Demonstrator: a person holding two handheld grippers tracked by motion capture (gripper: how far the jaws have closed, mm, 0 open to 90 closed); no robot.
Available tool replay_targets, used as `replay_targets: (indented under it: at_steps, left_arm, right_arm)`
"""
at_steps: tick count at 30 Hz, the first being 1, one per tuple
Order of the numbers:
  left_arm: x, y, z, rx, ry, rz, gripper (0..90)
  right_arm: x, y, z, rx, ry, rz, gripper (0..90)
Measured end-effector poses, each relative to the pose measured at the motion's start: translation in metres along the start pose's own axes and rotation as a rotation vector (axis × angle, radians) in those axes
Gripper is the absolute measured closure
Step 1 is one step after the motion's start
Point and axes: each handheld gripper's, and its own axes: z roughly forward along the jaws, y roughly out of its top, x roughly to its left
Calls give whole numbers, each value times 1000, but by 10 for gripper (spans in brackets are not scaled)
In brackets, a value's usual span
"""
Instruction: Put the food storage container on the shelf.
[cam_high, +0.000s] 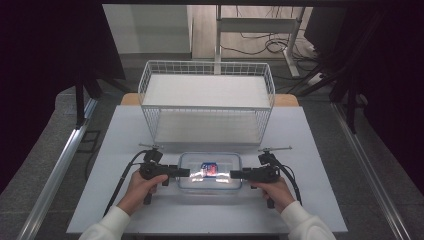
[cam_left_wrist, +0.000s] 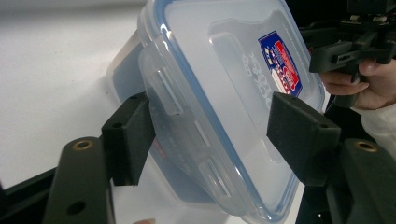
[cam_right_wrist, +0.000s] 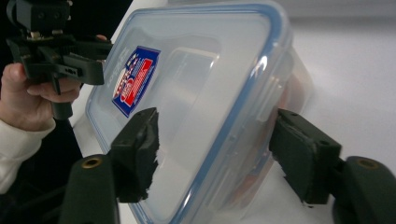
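— Clear plastic, blue seal round the lid: that's the lidded container (cam_high: 210, 171), flat on the white table (cam_high: 125, 150) in front of the wire basket (cam_high: 206, 102), correct?

— Yes, just on the near side of the basket, with a red and blue label (cam_high: 209, 168) on its lid.

— And the left gripper (cam_high: 183, 172)?

— It comes in from the container's left end. In the left gripper view the box's short end (cam_left_wrist: 187, 121) sits between the two jaws, one black pad (cam_left_wrist: 128, 135) against the side wall by the clip, the other (cam_left_wrist: 299, 133) over the lid. The jaws are spread; I can't tell whether they press yet.

— The right gripper (cam_high: 236, 174)?

— Mirror image, at the right end. In the right gripper view one pad (cam_right_wrist: 137, 149) lies over the lid's surface, the other (cam_right_wrist: 303, 154) stands just beside the side wall. Spread too, straddling the end (cam_right_wrist: 219, 116); a firm grip I cannot confirm.

— The hands?

— Each hand (cam_high: 141, 186) is closed round its handle.
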Motion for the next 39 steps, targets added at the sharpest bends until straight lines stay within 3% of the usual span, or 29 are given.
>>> replay_targets:
  at_steps: [14, 21, 32, 39]
  left_arm:
    - [-19, -15, -14, -57, 27, 36, 443]
    - [-25, -18, -17, -63, 31, 35, 459]
    - [-32, -17, -20, -46, 46, 54, 471]
    - [-38, -15, -23, -66, 38, 70, 487]
  right_arm:
    - [16, -12, -15, -47, -11, 18, 479]
    - [23, -19, -19, -60, -23, 9, 492]
    - [24, -22, -22, -70, -17, 41, 493]
    - [26, -20, -26, -87, -7, 48, 492]
